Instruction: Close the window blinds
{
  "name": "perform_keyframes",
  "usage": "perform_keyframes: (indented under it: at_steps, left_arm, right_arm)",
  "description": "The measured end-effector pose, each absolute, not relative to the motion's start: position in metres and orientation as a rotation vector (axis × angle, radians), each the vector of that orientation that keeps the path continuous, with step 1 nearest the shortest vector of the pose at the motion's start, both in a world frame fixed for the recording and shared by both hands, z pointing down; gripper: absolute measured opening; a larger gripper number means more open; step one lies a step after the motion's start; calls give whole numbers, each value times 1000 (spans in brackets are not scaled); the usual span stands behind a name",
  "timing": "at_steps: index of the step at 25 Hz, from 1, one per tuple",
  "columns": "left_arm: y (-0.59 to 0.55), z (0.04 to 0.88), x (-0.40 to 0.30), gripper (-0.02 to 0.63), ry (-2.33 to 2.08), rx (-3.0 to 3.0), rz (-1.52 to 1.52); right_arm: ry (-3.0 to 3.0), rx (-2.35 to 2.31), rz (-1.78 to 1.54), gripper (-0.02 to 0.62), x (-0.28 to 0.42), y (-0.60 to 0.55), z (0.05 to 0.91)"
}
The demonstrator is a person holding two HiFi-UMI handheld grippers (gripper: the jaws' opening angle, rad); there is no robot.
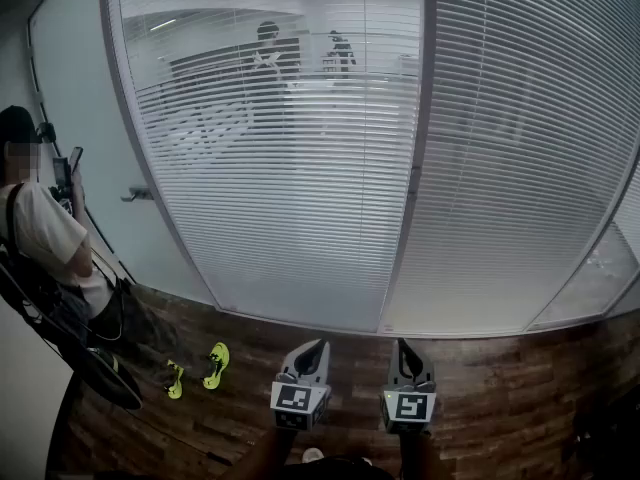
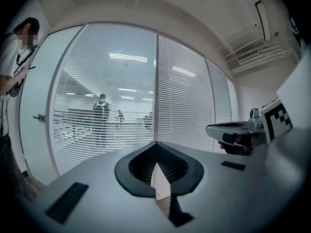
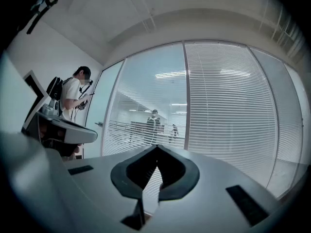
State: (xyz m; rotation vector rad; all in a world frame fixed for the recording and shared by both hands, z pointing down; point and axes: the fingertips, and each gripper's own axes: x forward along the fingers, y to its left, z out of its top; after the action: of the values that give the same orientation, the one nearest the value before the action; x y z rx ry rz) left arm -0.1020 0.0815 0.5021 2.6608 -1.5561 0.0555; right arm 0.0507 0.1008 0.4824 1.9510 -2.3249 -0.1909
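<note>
Two blinds hang in the glass wall ahead, side by side. The right blind looks done: its slats lie flat, and it is all white with nothing showing through. The left blind is not done. Its slats are tipped open, so you can look right through it and see people walking in the room behind. So about half of the job looks finished, and the left blind is the part that is left, I think. The left gripper and the right gripper are both low down over the wooden floor, close beside each other and pointing level at the glass. Both are well apart from the blinds and touch nothing. Each one has its jaws pressed together at the tips with nothing between them. To finish, one of them would need to reach the stick or cord that turns the left slats. There is a small thing on the frame between the two blinds, but it is too small to tell what it is. A person stands at the far left, away from the work.
</note>
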Motion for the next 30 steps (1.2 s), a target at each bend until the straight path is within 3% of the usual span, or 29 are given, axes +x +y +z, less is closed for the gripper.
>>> perform_keyframes:
  at_steps: [30]
  left_arm:
    - [72, 502, -116, 0, -1461, 2617, 110]
  right_arm:
    - [-2308, 1990, -108, 2, 37, 90, 483]
